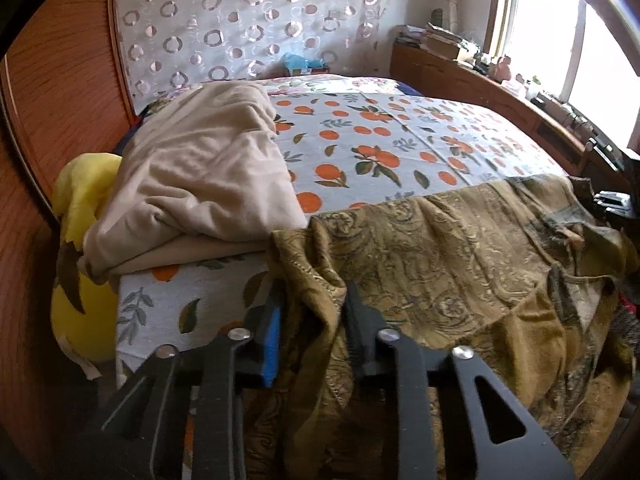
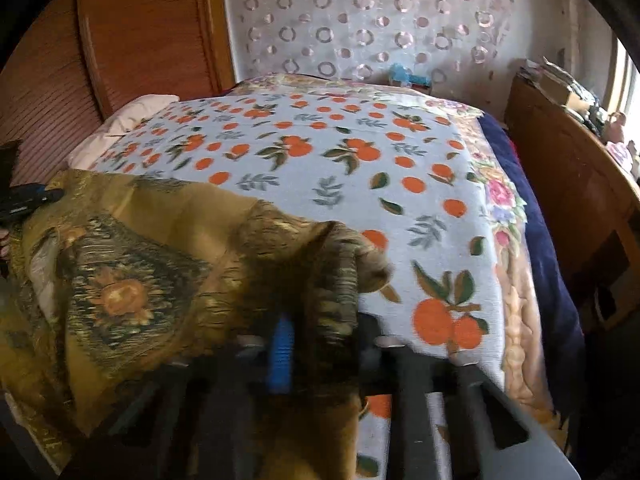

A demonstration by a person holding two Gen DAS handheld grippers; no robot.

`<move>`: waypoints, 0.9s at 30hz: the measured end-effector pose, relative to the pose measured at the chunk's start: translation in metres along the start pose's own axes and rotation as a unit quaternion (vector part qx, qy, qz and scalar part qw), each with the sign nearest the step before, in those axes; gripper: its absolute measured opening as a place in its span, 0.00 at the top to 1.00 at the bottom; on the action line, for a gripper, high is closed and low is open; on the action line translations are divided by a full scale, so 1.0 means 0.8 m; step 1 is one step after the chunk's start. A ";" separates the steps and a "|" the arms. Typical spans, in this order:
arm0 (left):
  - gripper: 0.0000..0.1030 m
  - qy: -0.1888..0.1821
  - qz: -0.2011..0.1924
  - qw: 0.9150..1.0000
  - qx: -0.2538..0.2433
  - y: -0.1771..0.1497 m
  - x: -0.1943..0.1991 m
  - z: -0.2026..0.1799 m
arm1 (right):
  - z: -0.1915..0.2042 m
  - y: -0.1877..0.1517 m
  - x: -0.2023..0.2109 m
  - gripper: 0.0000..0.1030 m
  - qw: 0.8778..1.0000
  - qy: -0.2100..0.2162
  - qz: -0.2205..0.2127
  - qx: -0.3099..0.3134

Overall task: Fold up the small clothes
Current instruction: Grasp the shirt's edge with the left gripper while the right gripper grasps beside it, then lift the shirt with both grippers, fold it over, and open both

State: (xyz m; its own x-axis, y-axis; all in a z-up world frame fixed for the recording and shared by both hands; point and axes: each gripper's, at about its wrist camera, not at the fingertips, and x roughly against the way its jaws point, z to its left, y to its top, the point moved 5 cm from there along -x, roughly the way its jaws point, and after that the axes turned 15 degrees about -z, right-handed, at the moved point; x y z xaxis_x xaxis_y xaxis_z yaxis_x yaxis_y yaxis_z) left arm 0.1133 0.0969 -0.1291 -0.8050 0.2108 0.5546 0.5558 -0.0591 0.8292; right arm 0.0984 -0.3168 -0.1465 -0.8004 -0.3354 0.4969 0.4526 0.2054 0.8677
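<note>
**Both grippers pinched on the near hem, first fold not yet made**

Nearest the lens: my left gripper (image 1: 312, 328), black arms, one blue pad. Fingers drawn close with a bunched fold of the olive patterned garment (image 1: 440, 264) between them; I read this as a pinch on its near left edge. The stitched hem hangs down between the jaws.

My right gripper (image 2: 320, 344) is blurred. Blue pad visible, fabric of the same garment draped over and between the fingers; fingers look nearly together, pinching the near right edge. Blur stops me from seeing the contact line itself.

The garment lies spread across the near end of the bed, over the orange-print bedspread (image 1: 380, 140), its far edge flat, its near edge hanging off toward me.

Step in hand, as I judge it: grasp complete on both near corners. The next move calls for lifting both corners together, keeping the edge taut and level, and carrying it toward the far edge.

Farther off: a beige cloth (image 1: 200, 172) heaped at the bed's left side, a yellow cloth (image 1: 80, 200) beyond its edge.

Containers: none I can make out; a wooden shelf (image 1: 480, 80) by the window carries books and clutter, too small to list.
</note>
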 end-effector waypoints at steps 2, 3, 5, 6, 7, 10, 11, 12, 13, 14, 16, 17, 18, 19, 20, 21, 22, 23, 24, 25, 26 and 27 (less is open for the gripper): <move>0.87 -0.003 -0.001 1.000 -0.002 0.000 0.003 -0.004 | 0.009 0.001 0.005 0.90 1.000 0.001 -0.009 0.013; 0.89 -0.005 -0.003 1.000 0.001 0.000 0.005 -0.006 | 0.013 0.001 0.008 0.90 1.000 0.003 -0.016 0.014; 0.91 -0.008 -0.025 1.000 0.012 0.007 0.021 -0.013 | 0.019 0.006 0.020 0.91 0.999 0.008 -0.035 0.011; 0.91 -0.014 -0.048 0.999 0.019 0.015 0.037 -0.019 | 0.020 0.009 0.028 0.92 0.999 0.007 -0.047 0.011; 0.91 -0.017 -0.069 0.997 0.023 0.024 0.052 -0.025 | 0.022 0.015 0.038 0.92 0.998 0.006 -0.062 0.010; 0.91 -0.022 -0.124 0.992 0.030 0.050 0.096 -0.040 | 0.026 0.037 0.077 0.93 0.994 0.010 -0.111 0.001; 0.92 -0.025 -0.142 0.989 0.029 0.062 0.111 -0.045 | 0.029 0.048 0.092 0.93 0.992 0.009 -0.128 0.005; 0.92 -0.026 -0.162 0.986 0.026 0.076 0.128 -0.051 | 0.033 0.055 0.106 0.93 0.990 0.006 -0.143 0.011; 0.92 -0.028 -0.176 0.984 0.025 0.086 0.140 -0.055 | 0.035 0.066 0.119 0.93 0.987 0.006 -0.158 0.017; 0.92 -0.032 -0.190 0.981 0.024 0.098 0.152 -0.058 | 0.038 0.078 0.133 0.93 0.985 0.007 -0.173 0.022; 0.92 -0.041 -0.221 0.974 0.021 0.125 0.180 -0.065 | 0.044 0.103 0.162 0.93 0.979 0.009 -0.203 0.031; 0.92 -0.043 -0.237 0.970 0.019 0.139 0.197 -0.068 | 0.047 0.116 0.177 0.93 0.975 0.010 -0.219 0.034; 0.92 -0.045 -0.253 0.966 0.013 0.153 0.213 -0.072 | 0.048 0.127 0.192 0.93 0.972 0.011 -0.232 0.036; 0.92 -0.045 -0.265 0.963 0.009 0.163 0.225 -0.073 | 0.049 0.138 0.206 0.93 0.969 0.013 -0.245 0.036; 0.92 -0.043 -0.280 0.959 0.006 0.174 0.239 -0.074 | 0.051 0.152 0.222 0.93 0.965 0.015 -0.259 0.038; 0.92 -0.040 -0.290 0.956 0.001 0.183 0.250 -0.074 | 0.053 0.161 0.235 0.93 0.962 0.016 -0.270 0.042; 0.92 -0.036 -0.304 0.952 -0.005 0.195 0.263 -0.074 | 0.055 0.171 0.249 0.93 0.958 0.014 -0.282 0.046; 0.92 -0.032 -0.316 0.948 -0.009 0.206 0.276 -0.073 | 0.057 0.184 0.265 0.93 0.955 0.012 -0.293 0.051; 0.92 -0.028 -0.325 0.945 -0.013 0.217 0.285 -0.071 | 0.058 0.194 0.277 0.93 0.951 0.011 -0.302 0.056; 0.92 -0.024 -0.337 0.941 -0.016 0.231 0.298 -0.069 | 0.059 0.206 0.292 0.93 0.948 0.008 -0.313 0.060; 0.92 -0.020 -0.348 0.937 -0.019 0.243 0.310 -0.067 | 0.059 0.219 0.307 0.93 0.944 0.005 -0.323 0.063; 0.92 -0.016 -0.358 0.933 -0.020 0.254 0.320 -0.064 | 0.060 0.230 0.319 0.93 0.941 0.002 -0.332 0.065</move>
State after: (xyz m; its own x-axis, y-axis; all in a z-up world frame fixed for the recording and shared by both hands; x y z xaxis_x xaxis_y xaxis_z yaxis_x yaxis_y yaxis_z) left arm 0.0095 0.0887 0.1848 -0.9602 0.2394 -0.1438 -0.1304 0.0707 0.9889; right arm -0.0417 -0.3206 0.1391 -0.8882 -0.4327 -0.1545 -0.1994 0.0600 0.9781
